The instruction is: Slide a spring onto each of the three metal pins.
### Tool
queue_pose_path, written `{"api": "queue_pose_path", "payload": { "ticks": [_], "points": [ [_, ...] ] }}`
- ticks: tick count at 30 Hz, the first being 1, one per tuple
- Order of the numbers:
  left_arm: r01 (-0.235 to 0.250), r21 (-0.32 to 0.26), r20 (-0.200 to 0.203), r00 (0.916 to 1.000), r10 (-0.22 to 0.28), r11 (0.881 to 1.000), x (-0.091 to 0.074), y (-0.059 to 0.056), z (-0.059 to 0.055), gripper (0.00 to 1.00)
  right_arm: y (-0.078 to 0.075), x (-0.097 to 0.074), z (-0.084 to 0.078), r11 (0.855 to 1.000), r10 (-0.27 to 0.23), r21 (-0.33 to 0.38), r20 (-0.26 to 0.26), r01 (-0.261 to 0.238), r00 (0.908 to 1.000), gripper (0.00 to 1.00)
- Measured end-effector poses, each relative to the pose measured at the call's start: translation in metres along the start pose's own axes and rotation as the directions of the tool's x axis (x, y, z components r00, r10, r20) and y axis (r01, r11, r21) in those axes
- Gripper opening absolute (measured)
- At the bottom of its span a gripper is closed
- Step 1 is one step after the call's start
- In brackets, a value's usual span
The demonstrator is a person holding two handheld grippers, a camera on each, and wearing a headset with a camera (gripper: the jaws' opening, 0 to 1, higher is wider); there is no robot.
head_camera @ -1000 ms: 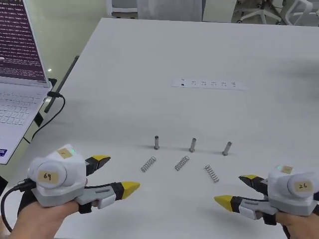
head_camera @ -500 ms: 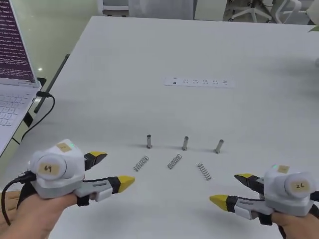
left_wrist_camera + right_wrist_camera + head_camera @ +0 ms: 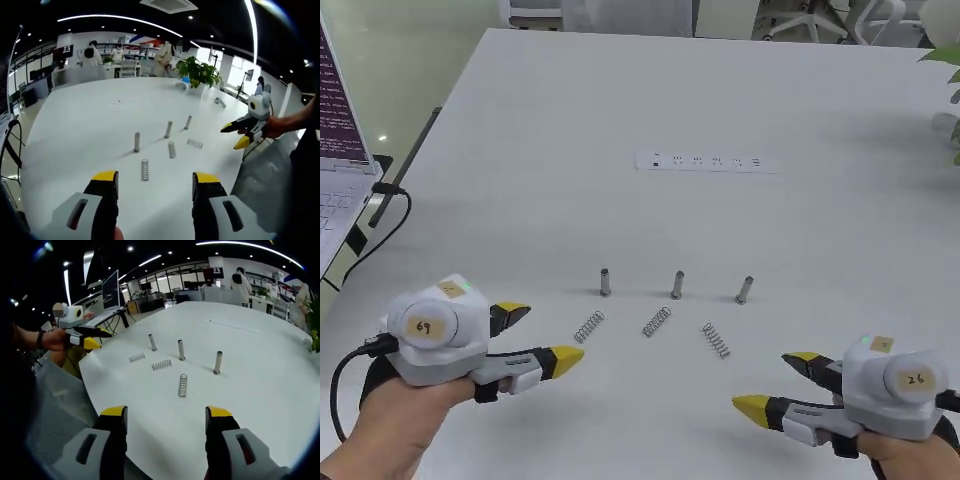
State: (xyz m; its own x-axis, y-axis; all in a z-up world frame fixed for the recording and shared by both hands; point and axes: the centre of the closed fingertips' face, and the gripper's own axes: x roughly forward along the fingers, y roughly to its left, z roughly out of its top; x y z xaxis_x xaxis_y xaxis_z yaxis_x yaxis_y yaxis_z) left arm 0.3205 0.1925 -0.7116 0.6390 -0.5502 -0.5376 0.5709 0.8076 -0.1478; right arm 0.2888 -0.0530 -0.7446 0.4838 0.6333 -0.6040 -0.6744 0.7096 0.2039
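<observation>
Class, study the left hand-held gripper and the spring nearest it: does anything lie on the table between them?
Nothing visible does. The left hand-held gripper is open, and bare table lies between it and the nearest spring, with a pin just beyond.

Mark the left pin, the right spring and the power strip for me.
left pin (image 3: 605, 283), head view, middle of its shaft.
right spring (image 3: 716, 340), head view, its middle coils.
power strip (image 3: 707, 162), head view, centre of its top face.
</observation>
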Motion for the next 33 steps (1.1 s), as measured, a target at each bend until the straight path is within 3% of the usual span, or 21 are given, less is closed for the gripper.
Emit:
{"api": "queue_pose_path", "payload": {
  "ticks": [21,33],
  "points": [
    [0.008,-0.002,-0.035,0.9994,-0.008,1.0,0.044,0.01,0.001,0.48,0.0,-0.009,0.002,1.0,-0.017,0.013,0.015,0.017,0.9997,0.61],
    [0.013,-0.002,-0.077,0.997,-0.013,1.0,0.063,0.016,-0.005,0.44,-0.003,-0.014,-0.002,0.999,-0.027,0.016,0.009,0.027,0.9996,0.61]
  ]
}}
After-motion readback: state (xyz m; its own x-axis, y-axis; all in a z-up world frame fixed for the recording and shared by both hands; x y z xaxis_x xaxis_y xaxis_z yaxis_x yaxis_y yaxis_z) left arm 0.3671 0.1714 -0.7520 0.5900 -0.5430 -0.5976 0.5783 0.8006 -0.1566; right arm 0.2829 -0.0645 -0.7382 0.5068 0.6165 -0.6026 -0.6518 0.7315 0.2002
